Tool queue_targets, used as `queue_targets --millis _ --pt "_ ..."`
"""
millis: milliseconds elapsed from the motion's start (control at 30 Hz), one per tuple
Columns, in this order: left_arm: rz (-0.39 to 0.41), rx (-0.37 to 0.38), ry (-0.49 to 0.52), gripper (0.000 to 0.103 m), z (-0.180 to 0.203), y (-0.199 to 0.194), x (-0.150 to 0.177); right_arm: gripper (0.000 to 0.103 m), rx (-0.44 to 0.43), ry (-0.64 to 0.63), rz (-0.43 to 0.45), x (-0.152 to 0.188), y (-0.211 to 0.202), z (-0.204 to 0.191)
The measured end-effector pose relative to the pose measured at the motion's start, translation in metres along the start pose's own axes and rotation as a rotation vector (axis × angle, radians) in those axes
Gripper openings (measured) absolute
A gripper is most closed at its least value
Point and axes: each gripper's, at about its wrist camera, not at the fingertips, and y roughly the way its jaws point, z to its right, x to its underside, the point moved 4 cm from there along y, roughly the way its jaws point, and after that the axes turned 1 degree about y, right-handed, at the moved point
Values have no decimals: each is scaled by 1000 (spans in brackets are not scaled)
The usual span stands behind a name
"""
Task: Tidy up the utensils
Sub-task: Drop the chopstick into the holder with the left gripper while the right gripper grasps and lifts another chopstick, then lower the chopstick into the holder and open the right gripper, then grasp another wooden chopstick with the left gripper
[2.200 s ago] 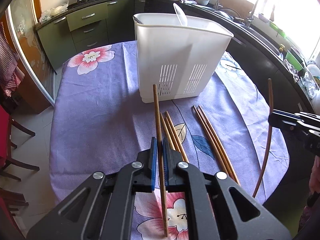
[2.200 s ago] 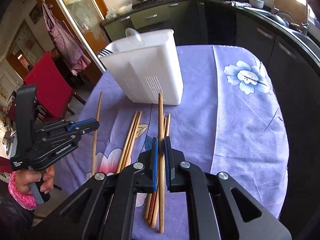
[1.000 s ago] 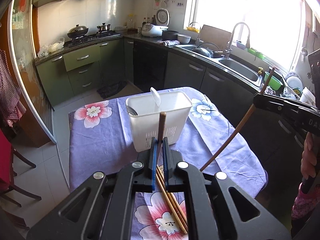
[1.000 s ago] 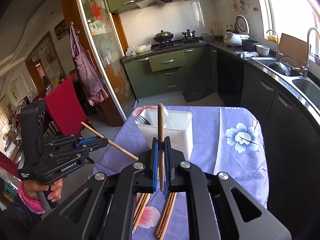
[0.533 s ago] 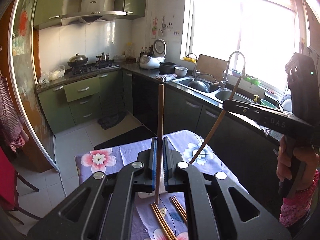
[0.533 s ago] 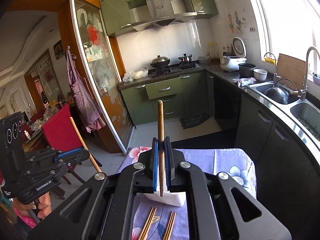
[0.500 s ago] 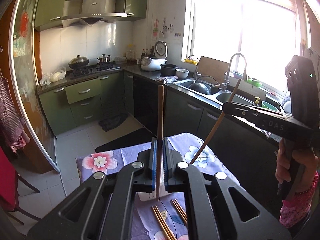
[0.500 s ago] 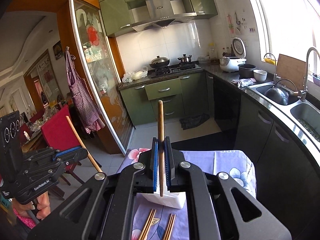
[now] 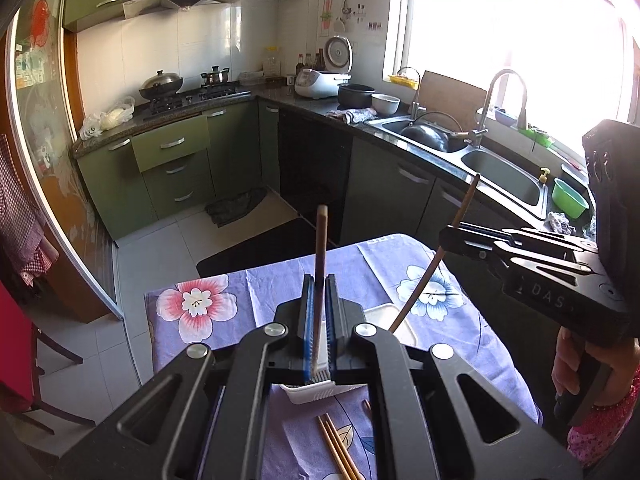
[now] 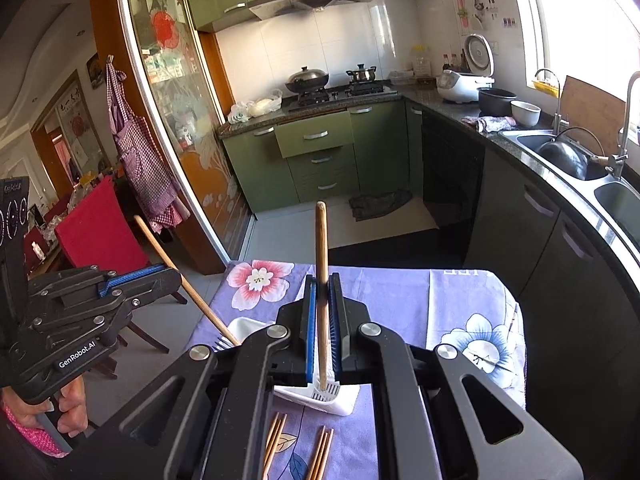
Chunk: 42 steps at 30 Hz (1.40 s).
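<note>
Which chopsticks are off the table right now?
Two brown wooden chopsticks: one clamped in the left gripper, one in the right gripper. The other loose chopsticks lie on the purple floral tablecloth.

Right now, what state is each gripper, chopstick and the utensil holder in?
left gripper: jaws shut on the left chopstick.
left chopstick: held upright, lifted above the table.
right gripper: jaws shut on the right chopstick.
right chopstick: held upright, lower tip over the utensil holder.
utensil holder: standing on the tablecloth, mostly hidden behind the grippers.
loose chopsticks: lying flat on the tablecloth.
</note>
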Motion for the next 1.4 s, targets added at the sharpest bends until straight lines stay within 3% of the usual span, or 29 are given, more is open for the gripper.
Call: queue_targets --millis 167,267,300,500,567,633,733,833,967,1067,1200,1400 --pt "-56 -12 15 6 0 18 16 7 7 -8 -63 24 30 2" --pt "-86 -4 12 20 0 24 25 8 3 -14 -77 33 35 0" --pt "-87 -4 11 26 1 24 26 9 7 -18 -77 35 34 -1" --pt "-76 -3 26 27 6 7 34 9 -5 -21 -33 38 6 -6" --pt "-87 1 28 32 9 1 42 13 -13 -19 -12 42 -10 -6" --pt "-113 6 26 44 12 -2 56 18 -22 -17 -1 51 -26 -5" --pt "-183 17 3 53 14 6 94 19 -24 -9 -9 81 -45 3" --pt "-302 49 -51 57 15 29 142 31 -20 10 -40 121 -54 17" --pt "-429 47 -104 57 14 66 197 31 3 48 -97 177 -54 40" --pt "-488 6 -131 45 13 89 222 31 3 94 -137 211 -50 60" --pt "-497 -57 -128 44 9 106 231 31 1 158 -178 243 -45 85" --pt "-516 -92 -114 42 11 118 230 31 -4 214 -199 262 -40 105"
